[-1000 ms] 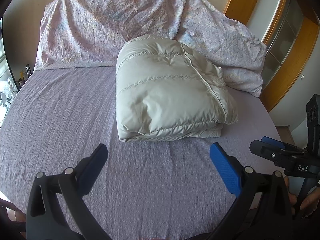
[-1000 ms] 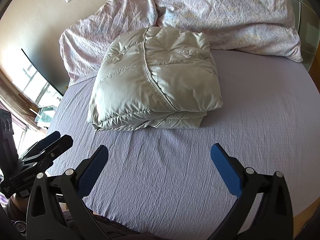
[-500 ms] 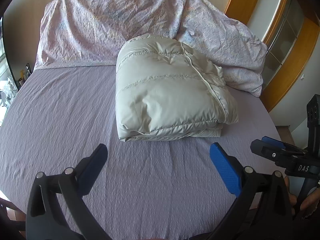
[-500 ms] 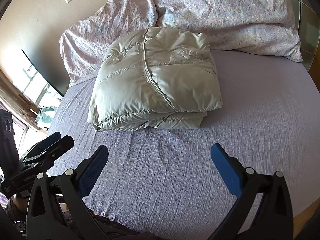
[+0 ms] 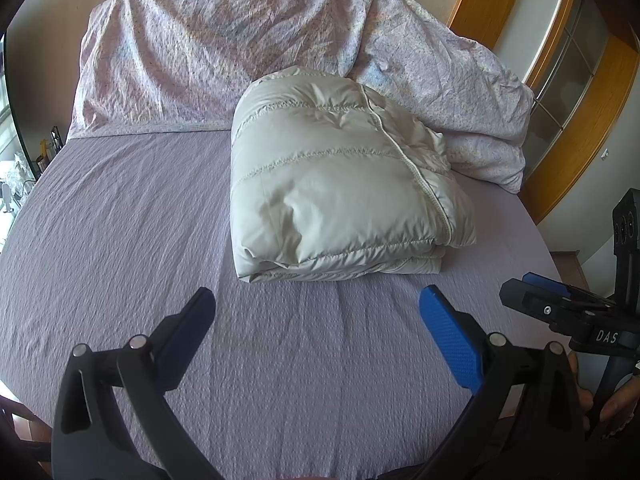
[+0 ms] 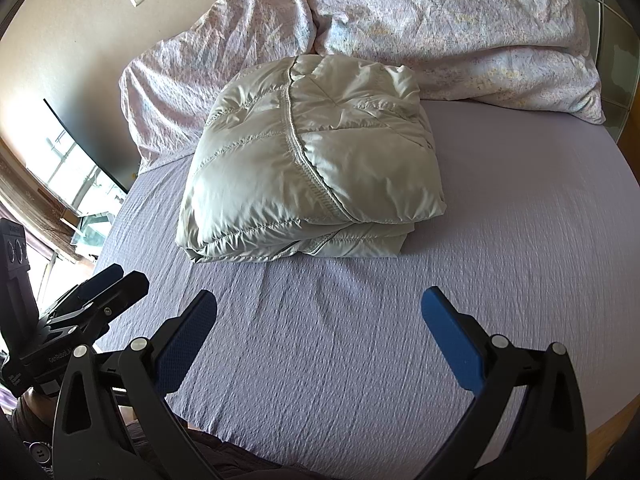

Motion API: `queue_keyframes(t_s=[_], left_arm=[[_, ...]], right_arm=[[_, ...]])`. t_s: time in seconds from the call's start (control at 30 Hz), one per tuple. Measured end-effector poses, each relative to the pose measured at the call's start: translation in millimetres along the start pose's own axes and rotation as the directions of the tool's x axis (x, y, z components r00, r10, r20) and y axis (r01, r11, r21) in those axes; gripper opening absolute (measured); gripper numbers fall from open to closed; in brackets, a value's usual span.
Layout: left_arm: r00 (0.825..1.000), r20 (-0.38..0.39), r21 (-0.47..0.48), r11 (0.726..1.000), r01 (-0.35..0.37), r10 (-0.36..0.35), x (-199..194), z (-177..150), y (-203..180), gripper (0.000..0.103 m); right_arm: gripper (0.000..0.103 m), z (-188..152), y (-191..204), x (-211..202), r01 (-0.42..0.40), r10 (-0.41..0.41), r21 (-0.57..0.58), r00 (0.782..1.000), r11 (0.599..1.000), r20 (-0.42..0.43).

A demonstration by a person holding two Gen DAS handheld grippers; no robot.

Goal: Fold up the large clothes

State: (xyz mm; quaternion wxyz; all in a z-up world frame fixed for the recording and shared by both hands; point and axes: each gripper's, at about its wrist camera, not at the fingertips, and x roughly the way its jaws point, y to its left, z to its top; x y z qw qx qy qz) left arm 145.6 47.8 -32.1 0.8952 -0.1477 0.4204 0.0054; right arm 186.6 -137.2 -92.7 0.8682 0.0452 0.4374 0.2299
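A pale grey-green puffer jacket [image 5: 336, 184] lies folded into a thick square bundle on the lilac bed sheet [image 5: 120, 240], its far edge against the pillows. The right wrist view shows the same jacket [image 6: 312, 168] with a zipper seam running across its top. My left gripper [image 5: 316, 316] hangs open above the sheet, a short way in front of the bundle, holding nothing. My right gripper [image 6: 318, 320] is open too, equally short of the bundle and empty. Each gripper appears at the edge of the other's view.
Two floral pillows [image 5: 224, 56] [image 6: 460, 36] lean against the wall behind the jacket. A wooden-framed door or cabinet [image 5: 576, 92] stands right of the bed. A window and dark screen [image 6: 80, 148] are on the left. The bed's foot edge [image 6: 600, 432] is near me.
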Motion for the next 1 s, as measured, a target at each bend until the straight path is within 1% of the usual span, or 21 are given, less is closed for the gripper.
queue_keyframes(t_s=[1.0], left_arm=[[1.0,-0.004,-0.009,1.0,-0.002,0.002,0.3,-0.4,-0.5,0.101]], right_arm=[[0.102,-0.3,-1.7,-0.2,0.001,-0.001,0.005,1.0,1.0,0.0]])
